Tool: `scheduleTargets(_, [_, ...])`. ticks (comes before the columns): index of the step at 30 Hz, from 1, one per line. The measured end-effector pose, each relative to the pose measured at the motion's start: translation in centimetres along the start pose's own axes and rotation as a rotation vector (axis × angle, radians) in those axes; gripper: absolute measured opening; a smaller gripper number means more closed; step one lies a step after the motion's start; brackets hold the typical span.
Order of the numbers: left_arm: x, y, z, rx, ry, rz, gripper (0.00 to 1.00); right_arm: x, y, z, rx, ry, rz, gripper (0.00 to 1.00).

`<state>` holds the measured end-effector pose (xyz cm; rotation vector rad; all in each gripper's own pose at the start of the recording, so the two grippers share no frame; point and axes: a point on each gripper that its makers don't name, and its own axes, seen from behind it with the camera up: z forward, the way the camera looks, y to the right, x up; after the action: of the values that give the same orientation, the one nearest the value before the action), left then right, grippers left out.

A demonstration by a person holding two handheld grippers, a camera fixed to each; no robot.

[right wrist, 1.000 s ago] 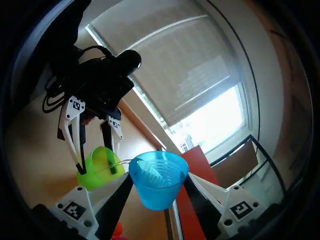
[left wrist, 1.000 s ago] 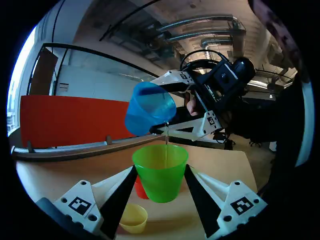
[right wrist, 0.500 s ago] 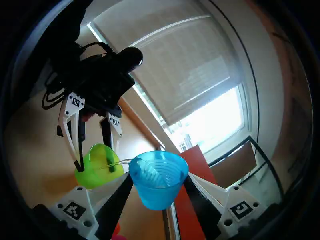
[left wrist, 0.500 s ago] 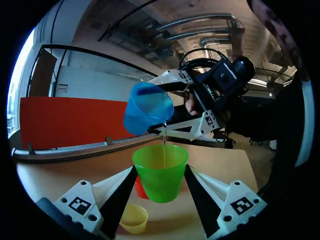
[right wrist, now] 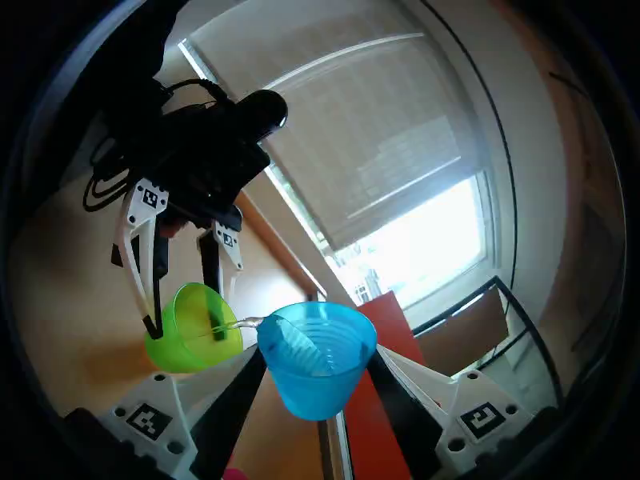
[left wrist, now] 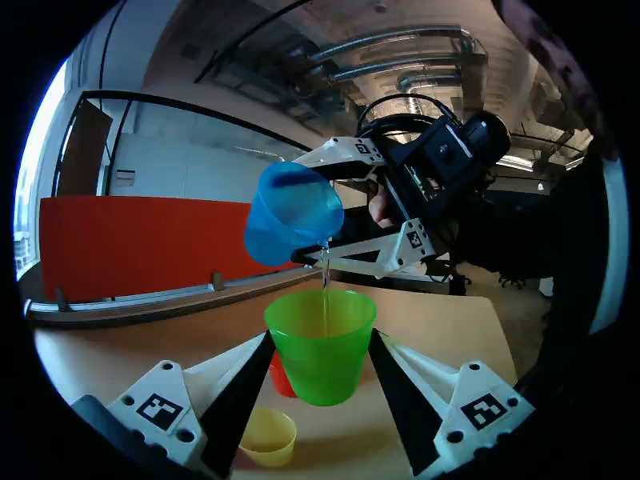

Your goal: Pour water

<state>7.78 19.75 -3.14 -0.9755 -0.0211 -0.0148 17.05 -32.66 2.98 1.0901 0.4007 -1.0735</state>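
Note:
My left gripper is shut on a green cup, held upright above the wooden table. My right gripper is shut on a blue cup, tilted over the green one. In the left gripper view the blue cup hangs above the green cup's rim and a thin stream of water falls from its lip into the green cup. In the right gripper view the green cup sits lower left between the left gripper's fingers.
A red cup and a yellow cup stand on the table below my left gripper. A red partition runs along the table's far edge. A hand holds the right gripper. A bright window fills the background.
The blue cup has shifted slightly left and tipped a little more. The water stream keeps falling into the green cup, which has stayed in place.

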Motion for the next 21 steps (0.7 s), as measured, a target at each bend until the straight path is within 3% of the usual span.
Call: scheduleTargets(21, [0.15,0.04,0.07,0.004,-0.002,0.013,0.84,0.29,0.53,-0.22,-0.011,-0.001,-0.034,0.89])
